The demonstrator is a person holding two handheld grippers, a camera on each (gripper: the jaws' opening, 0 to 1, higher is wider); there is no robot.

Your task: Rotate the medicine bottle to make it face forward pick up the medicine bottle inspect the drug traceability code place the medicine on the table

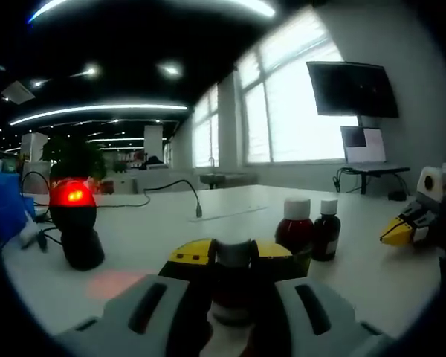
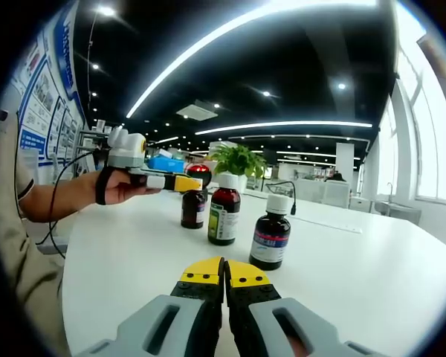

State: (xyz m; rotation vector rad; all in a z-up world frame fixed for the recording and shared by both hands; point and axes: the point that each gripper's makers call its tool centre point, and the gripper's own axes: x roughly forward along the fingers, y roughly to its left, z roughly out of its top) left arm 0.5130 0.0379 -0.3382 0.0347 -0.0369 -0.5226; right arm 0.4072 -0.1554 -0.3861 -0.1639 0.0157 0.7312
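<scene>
Bottles (image 2: 223, 208): three | left claw (image 1: 234, 256): grips one | right claw (image 2: 224, 269): closed, empty

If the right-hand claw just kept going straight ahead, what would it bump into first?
Probably the nearest medicine bottle, standing slightly right of the line of the shut right gripper. It might just slip past on the left; depth is hard to judge.
</scene>
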